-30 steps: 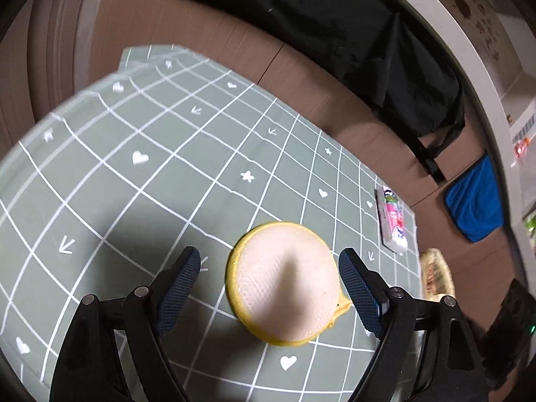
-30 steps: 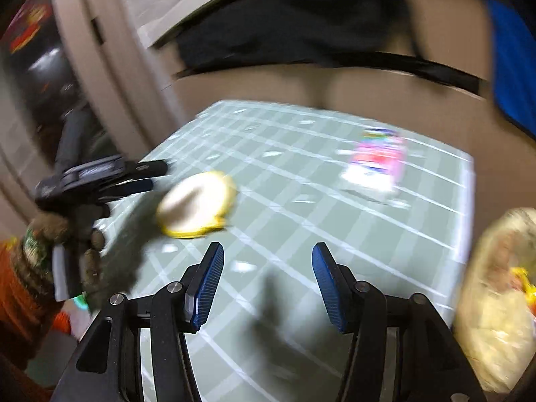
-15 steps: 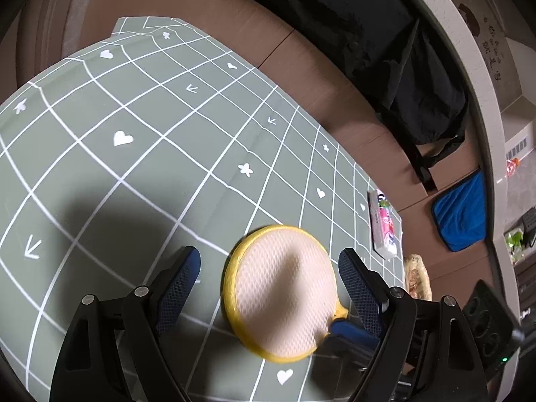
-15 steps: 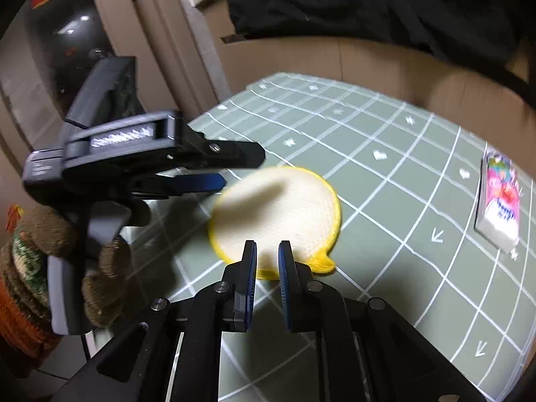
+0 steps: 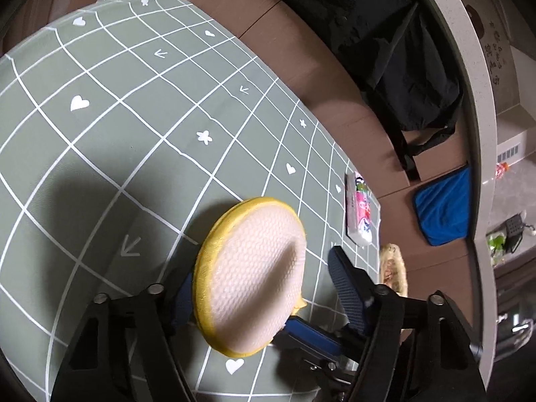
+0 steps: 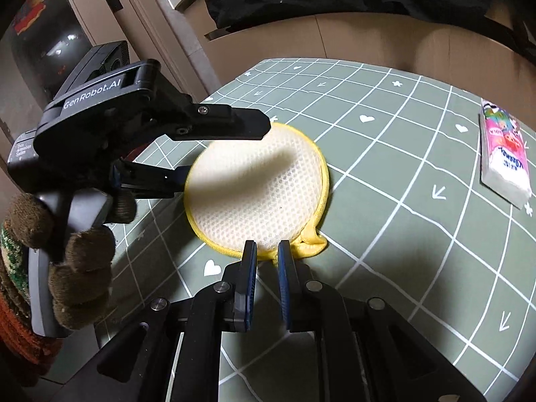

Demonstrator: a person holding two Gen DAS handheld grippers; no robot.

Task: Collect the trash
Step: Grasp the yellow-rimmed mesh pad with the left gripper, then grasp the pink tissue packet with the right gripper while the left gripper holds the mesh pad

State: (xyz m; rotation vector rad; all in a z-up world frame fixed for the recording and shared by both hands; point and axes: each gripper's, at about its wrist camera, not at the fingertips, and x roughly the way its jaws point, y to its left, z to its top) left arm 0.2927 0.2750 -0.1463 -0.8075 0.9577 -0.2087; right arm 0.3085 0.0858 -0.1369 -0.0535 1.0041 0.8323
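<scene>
Sponge (image 6: 258,187) tilted between closing left tongs (image 5: 268,294); right tongs (image 6: 267,251) pressed together at its near edge.

A home — patterned tablecloth (image 5: 134,127), tissue pack (image 6: 504,157), black jacket (image 5: 385,50) draped behind.

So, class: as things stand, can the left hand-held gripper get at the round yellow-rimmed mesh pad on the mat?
Probably yes. The left hand-held gripper already straddles the mesh pad, its jaws have just been closing, and nothing blocks them; the shut right hand-held gripper sits at the pad's near edge.
</scene>
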